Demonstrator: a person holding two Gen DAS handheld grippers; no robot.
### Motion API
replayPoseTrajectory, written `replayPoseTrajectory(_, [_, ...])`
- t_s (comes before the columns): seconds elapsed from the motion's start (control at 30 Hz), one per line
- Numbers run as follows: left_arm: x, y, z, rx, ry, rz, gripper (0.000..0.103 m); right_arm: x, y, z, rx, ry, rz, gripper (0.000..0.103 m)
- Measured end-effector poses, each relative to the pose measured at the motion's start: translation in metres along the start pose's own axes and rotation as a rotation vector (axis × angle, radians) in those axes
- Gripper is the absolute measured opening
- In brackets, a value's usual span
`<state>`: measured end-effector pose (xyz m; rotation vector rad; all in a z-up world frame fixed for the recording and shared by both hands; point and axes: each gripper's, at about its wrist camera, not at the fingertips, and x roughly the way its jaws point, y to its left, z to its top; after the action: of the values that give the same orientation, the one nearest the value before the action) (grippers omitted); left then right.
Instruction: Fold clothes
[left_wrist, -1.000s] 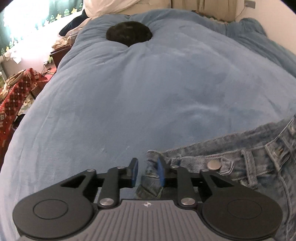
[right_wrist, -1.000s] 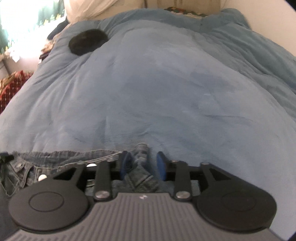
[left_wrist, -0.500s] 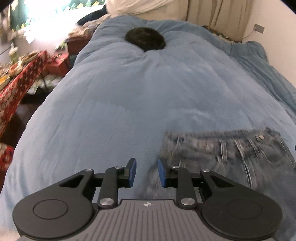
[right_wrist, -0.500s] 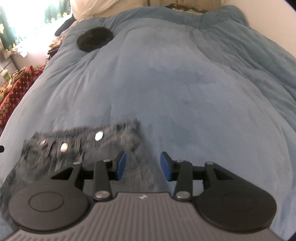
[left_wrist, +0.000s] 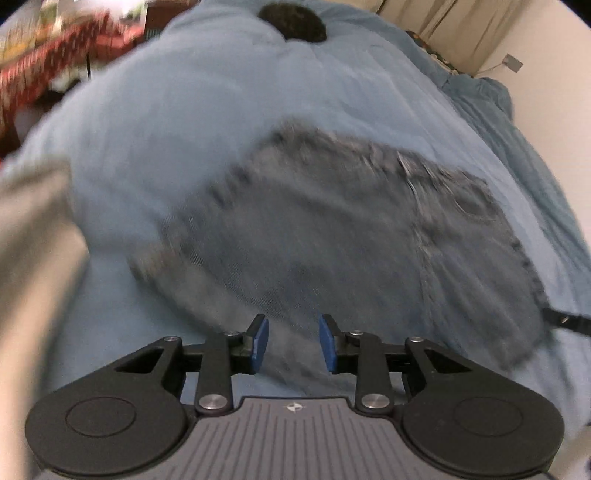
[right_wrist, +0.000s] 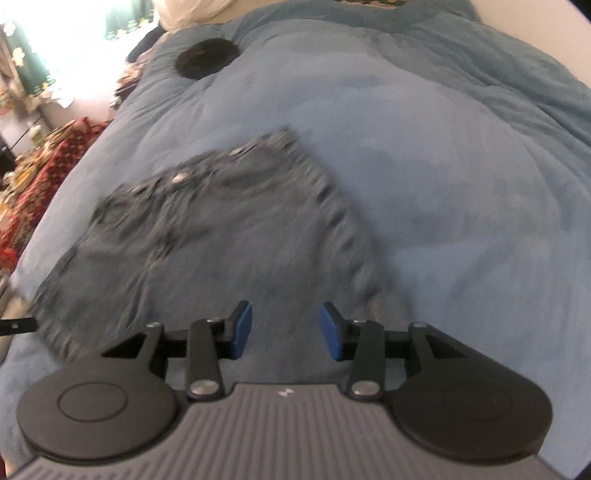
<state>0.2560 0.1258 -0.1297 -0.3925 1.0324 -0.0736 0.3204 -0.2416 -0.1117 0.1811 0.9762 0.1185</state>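
Note:
Blue denim jeans (left_wrist: 351, 229) lie spread flat on the blue bedspread (left_wrist: 184, 110), waistband toward the far side. They also show in the right wrist view (right_wrist: 221, 229), with metal buttons near the far edge. My left gripper (left_wrist: 293, 341) is open and empty above the near part of the jeans. My right gripper (right_wrist: 286, 330) is open and empty above the jeans' near right part. Both views are motion-blurred.
A round black object (left_wrist: 293, 18) lies on the bed at the far end; it also shows in the right wrist view (right_wrist: 205, 57). A red patterned cloth with clutter (right_wrist: 37, 162) is left of the bed. A wall (left_wrist: 546, 74) runs along the right.
Both grippers let go of the jeans' waistband corners, opened, and pulled back and up. The jeans now lie on the bed farther from the cameras.

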Motion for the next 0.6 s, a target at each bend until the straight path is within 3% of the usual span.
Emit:
replayPoseTrajectory(0.13, [0.0, -0.008, -0.035, -0.104, 0.028, -0.082, 0.03, -0.014, 0.029, -0.041, 0.034, 0.02, 0.096, 0.045])
replayPoseTrajectory(0.23, [-0.004, -0.023, -0.054, -0.116, 0.005, -0.108, 0.03, -0.019, 0.059, -0.061, 0.035, 0.009, 0.175, 0.045])
replayPoseTrajectory(0.27, [-0.007, -0.027, -0.058, -0.11, -0.012, -0.119, 0.028, -0.02, 0.069, -0.067, 0.025, 0.001, 0.193, 0.043])
replayPoseTrajectory(0.3, [-0.01, -0.031, -0.065, -0.098, -0.033, -0.142, 0.023, -0.02, 0.078, -0.072, 0.015, -0.004, 0.211, 0.034])
replayPoseTrajectory(0.33, [-0.011, -0.037, -0.071, -0.072, -0.044, -0.17, 0.011, -0.019, 0.085, -0.077, 0.007, 0.0, 0.229, 0.017])
replayPoseTrajectory(0.37, [-0.012, -0.041, -0.076, -0.041, -0.049, -0.193, 0.007, -0.018, 0.092, -0.081, -0.001, 0.005, 0.247, 0.013])
replayPoseTrajectory(0.5, [-0.023, -0.06, -0.096, 0.169, -0.147, -0.231, 0.006, -0.015, 0.112, -0.092, -0.064, 0.009, 0.298, 0.011])
replayPoseTrajectory(0.6, [-0.025, -0.073, -0.112, 0.32, -0.19, -0.213, 0.006, -0.013, 0.121, -0.096, -0.126, 0.0, 0.301, 0.012])
